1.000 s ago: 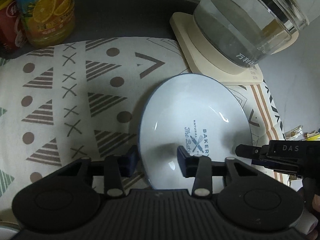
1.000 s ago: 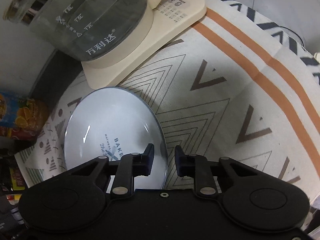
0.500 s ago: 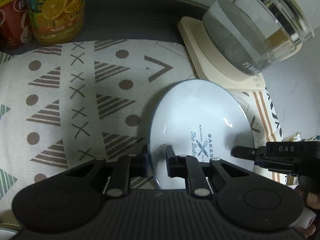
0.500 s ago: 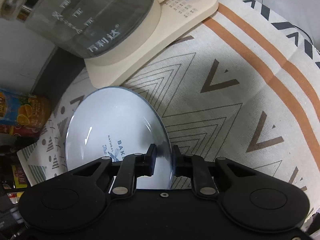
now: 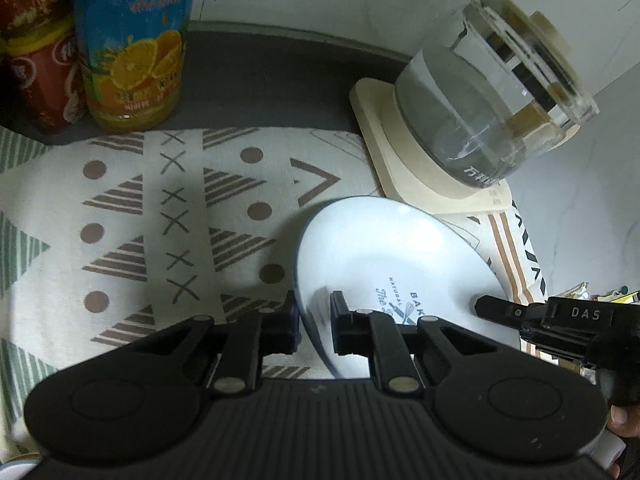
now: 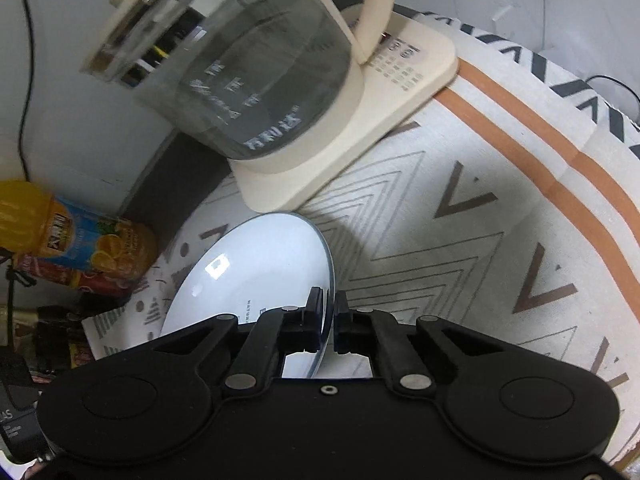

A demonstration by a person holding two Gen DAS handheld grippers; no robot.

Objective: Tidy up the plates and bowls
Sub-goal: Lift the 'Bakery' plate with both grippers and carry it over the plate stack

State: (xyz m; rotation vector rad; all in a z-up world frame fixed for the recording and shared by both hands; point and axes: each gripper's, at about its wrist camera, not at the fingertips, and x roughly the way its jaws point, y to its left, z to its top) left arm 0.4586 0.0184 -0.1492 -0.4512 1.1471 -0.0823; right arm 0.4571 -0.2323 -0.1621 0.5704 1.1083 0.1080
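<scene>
A pale blue plate with a "BAKERY" print hangs tilted just above the patterned tablecloth. My left gripper is shut on its left rim, one finger under the edge and one inside the dish. My right gripper reaches in from the right and pinches the opposite rim. In the right wrist view the plate stands edge-on, with the right gripper shut tight on its thin rim. The near part of the plate is hidden behind both gripper bodies.
A glass kettle on a cream base stands just beyond the plate. An orange juice bottle and a red bottle stand at the back left by the wall. A person's fingertip shows at the lower right.
Both grippers went from open around the plate's rims to shut on them. Both views have since risen, with the plate tilting up off the cloth.
</scene>
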